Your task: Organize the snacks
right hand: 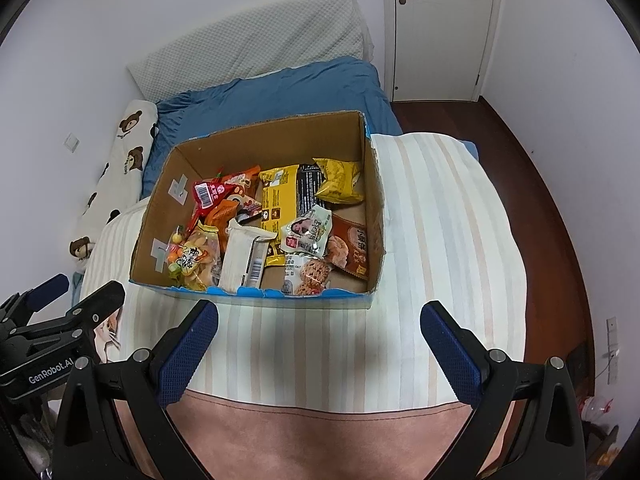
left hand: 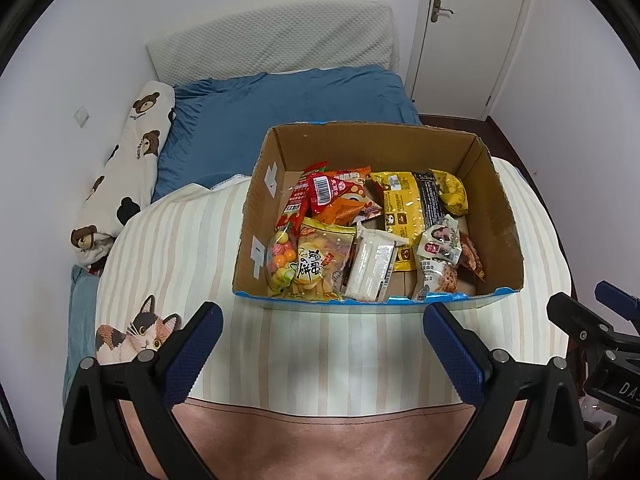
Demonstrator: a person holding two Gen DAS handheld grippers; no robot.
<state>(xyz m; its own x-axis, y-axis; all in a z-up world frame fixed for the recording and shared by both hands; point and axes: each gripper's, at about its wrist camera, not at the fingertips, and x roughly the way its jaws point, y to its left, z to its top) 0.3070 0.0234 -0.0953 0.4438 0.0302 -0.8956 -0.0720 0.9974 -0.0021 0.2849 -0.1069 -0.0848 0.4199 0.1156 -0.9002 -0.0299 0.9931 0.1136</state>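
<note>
Left wrist: box [left hand: 500,216] of snacks [left hand: 360,232] on striped blanket [left hand: 180,248].
Both grippers, left [left hand: 324,320] and right [right hand: 319,318], spread wide, empty, near box front.

- Cardboard box [left hand: 496,216] sits on the bed [left hand: 180,240].
- Snack packets [left hand: 360,232] lie inside the box.
- Pillow [left hand: 124,172] lies left of the box.

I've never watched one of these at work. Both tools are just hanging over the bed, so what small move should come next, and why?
Probably the right tool should ease forward over the near edge of the box toward the white packet. Both tools are open and empty, the left tool too, and every snack is jumbled inside the box; that packet lies nearest and on top.
</note>
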